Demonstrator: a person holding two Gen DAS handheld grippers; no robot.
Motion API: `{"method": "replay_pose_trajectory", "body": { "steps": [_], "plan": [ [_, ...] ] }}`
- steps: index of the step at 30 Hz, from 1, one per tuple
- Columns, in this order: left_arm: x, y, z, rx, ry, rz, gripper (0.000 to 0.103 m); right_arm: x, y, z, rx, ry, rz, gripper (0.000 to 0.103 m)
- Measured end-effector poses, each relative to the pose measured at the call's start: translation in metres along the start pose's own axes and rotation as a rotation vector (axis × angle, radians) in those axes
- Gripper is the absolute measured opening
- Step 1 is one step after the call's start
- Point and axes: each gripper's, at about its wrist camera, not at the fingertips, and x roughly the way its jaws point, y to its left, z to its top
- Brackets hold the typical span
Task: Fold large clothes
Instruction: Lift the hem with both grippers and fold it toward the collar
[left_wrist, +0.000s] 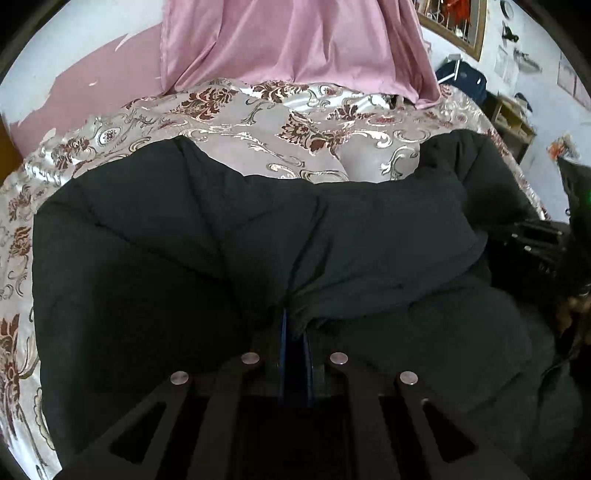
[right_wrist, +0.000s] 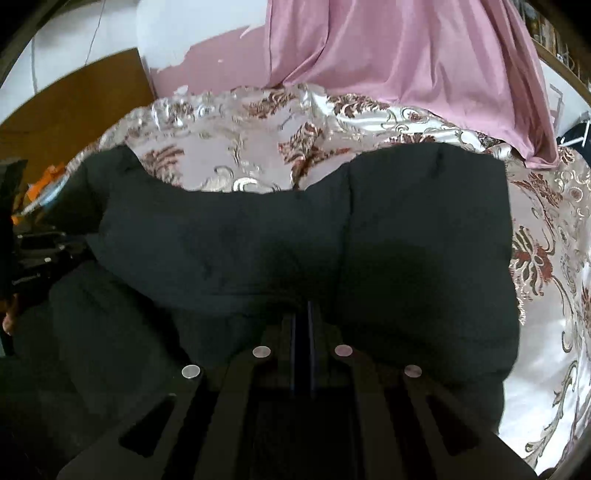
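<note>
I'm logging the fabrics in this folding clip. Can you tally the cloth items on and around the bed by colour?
Black: 1, the padded garment, pinched by both the left gripper and the right gripper
Pink: 1, the satin curtain hanging behind the bed
Silver with a red-brown floral print: 1, the bedspread
Total: 3

One black padded garment (left_wrist: 229, 236) lies on one bed, which is covered by one floral satin bedspread (left_wrist: 258, 118). One pink curtain (left_wrist: 295, 40) hangs at the far side. Two grippers are in play: the left gripper (left_wrist: 295, 325) and the right gripper (right_wrist: 302, 314).
</note>
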Motion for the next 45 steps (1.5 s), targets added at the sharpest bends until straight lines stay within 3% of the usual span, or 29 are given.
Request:
{"method": "replay_pose_trajectory", "body": {
  "steps": [3, 7, 11, 14, 16, 18, 19, 22, 24, 29, 33, 35, 39, 45],
  "plan": [
    [-0.011, -0.003, 0.002, 0.022, -0.020, 0.011, 0.011, -0.003, 0.000, 0.002, 0.003, 0.003, 0.010, 0.007],
    [-0.040, 0.001, 0.003, 0.013, -0.070, -0.047, 0.013, -0.028, -0.005, 0.007, 0.028, -0.023, 0.059, 0.015],
    [-0.076, -0.003, 0.001, 0.085, -0.165, -0.083, 0.013, -0.067, -0.011, 0.011, 0.007, -0.109, 0.116, 0.033],
    [-0.091, -0.002, 0.009, 0.079, -0.237, -0.098, 0.013, -0.091, -0.012, 0.022, 0.004, -0.184, 0.107, 0.039],
    [-0.093, 0.000, 0.024, 0.039, -0.280, -0.118, 0.019, -0.092, -0.012, 0.036, 0.033, -0.204, 0.108, 0.040],
    [-0.086, 0.003, 0.041, -0.008, -0.301, -0.123, 0.035, -0.083, -0.012, 0.053, 0.074, -0.209, 0.121, 0.040],
    [-0.078, 0.004, 0.051, -0.034, -0.297, -0.135, 0.036, -0.077, -0.011, 0.059, 0.087, -0.209, 0.129, 0.040],
    [-0.050, 0.007, 0.070, -0.088, -0.235, -0.205, 0.036, -0.043, -0.005, 0.076, 0.127, -0.150, 0.178, 0.037],
    [-0.032, 0.004, 0.073, -0.083, -0.183, -0.250, 0.036, -0.021, 0.002, 0.080, 0.120, -0.090, 0.233, 0.021],
    [0.008, -0.020, 0.048, 0.139, 0.012, -0.266, 0.012, 0.014, 0.032, 0.065, -0.051, 0.080, 0.265, 0.019],
    [0.036, -0.034, 0.025, 0.265, 0.169, -0.239, 0.009, 0.037, 0.047, 0.045, -0.201, 0.241, 0.245, 0.019],
    [0.045, -0.033, 0.027, 0.244, 0.187, -0.212, 0.006, 0.049, 0.050, 0.039, -0.226, 0.291, 0.233, 0.018],
    [0.075, -0.024, 0.036, 0.115, 0.241, -0.178, 0.004, 0.072, 0.051, 0.040, -0.164, 0.292, 0.204, 0.017],
    [0.097, -0.020, 0.033, 0.066, 0.234, -0.175, 0.004, 0.104, 0.058, 0.034, -0.132, 0.268, 0.156, 0.016]
  ]
}}
